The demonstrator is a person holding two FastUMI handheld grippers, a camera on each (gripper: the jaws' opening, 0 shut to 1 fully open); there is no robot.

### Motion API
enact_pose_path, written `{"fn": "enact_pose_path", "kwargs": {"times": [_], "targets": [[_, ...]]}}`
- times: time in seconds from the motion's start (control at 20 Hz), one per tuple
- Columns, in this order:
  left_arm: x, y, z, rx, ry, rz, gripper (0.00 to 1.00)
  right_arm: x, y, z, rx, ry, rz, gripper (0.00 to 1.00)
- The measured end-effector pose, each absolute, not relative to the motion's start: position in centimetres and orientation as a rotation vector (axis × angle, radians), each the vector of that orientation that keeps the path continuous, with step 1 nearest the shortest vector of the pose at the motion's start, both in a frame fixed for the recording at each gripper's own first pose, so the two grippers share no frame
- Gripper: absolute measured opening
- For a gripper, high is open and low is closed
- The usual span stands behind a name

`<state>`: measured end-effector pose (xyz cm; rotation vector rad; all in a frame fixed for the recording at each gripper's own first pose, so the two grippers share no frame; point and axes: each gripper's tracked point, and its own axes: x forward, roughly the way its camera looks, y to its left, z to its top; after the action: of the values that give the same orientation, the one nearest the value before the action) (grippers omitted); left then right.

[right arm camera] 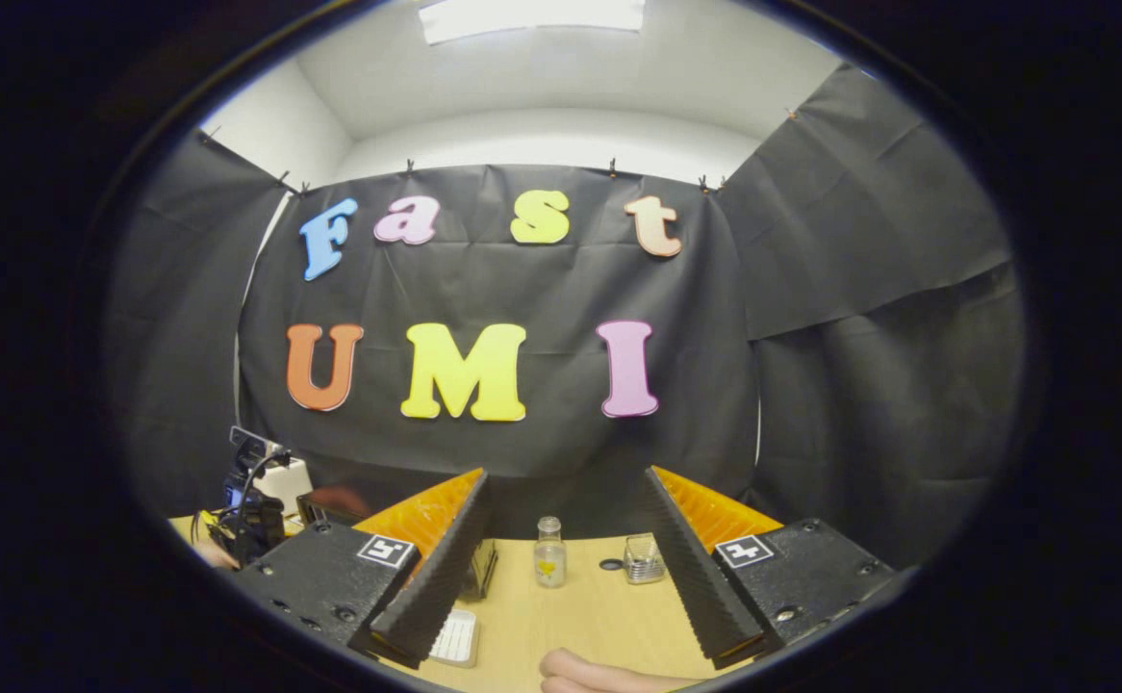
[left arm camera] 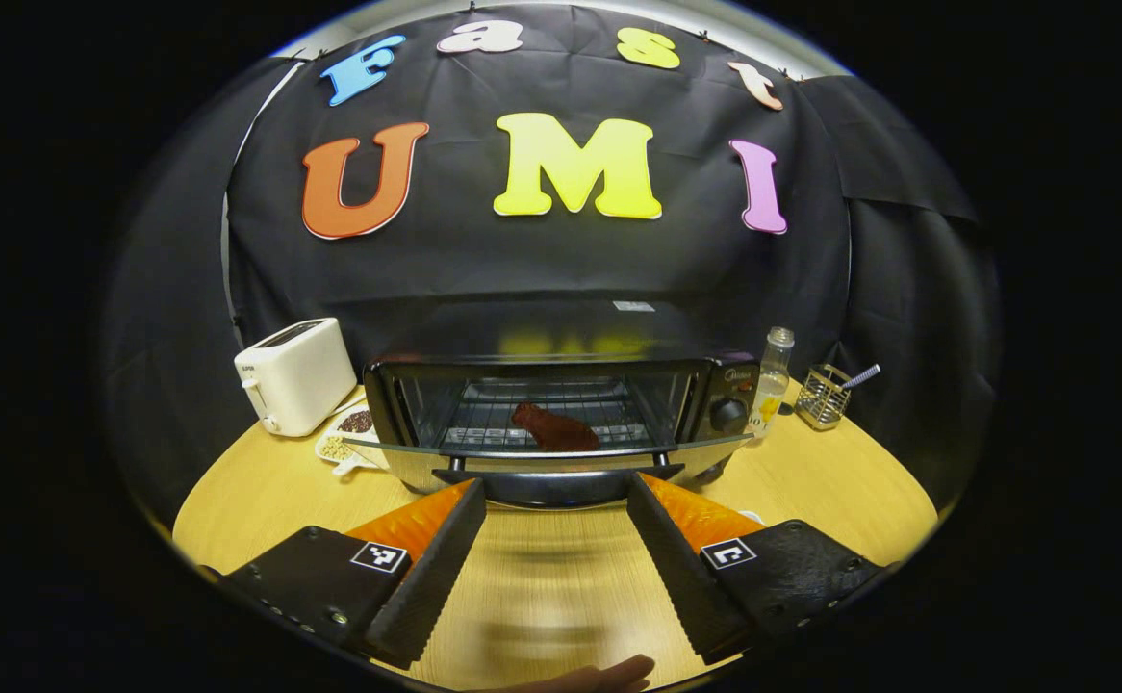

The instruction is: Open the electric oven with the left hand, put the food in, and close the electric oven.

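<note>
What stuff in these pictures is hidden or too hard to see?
- Food on the oven rack: left gripper view, too small and dark to name.
- Dish beside the toaster: left gripper view, partly hidden by the oven.
- White object: right gripper view, partly covered by the right gripper.
- Hand: right gripper view, cut off at the bottom.

Oven (left arm camera: 561, 404) handle partly hidden behind left tool (left arm camera: 556, 500) fingers. Plate (left arm camera: 349, 438) beside oven half hidden by door, contents too small to tell. Right gripper view: oven (right arm camera: 330, 505) mostly hidden behind finger (right arm camera: 431, 568); hand (right arm camera: 599, 674) cut off at bottom edge.
</note>
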<state>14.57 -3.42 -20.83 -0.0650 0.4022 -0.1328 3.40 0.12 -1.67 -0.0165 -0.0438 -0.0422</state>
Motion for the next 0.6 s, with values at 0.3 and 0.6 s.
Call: {"fn": "enact_pose_path", "kwargs": {"times": [0.3,0.6], "targets": [[15.9,-1.6,-18.1,-0.052,0.355,-0.101,0.95,-0.1,1.2,-2.6,0.009,-0.020,-0.019,0.96],[10.9,-0.6,-12.8,-0.049,0.223,-0.094,0.95,-2.3,1.3,-4.7,0.045,0.002,-0.023,0.98]]}}
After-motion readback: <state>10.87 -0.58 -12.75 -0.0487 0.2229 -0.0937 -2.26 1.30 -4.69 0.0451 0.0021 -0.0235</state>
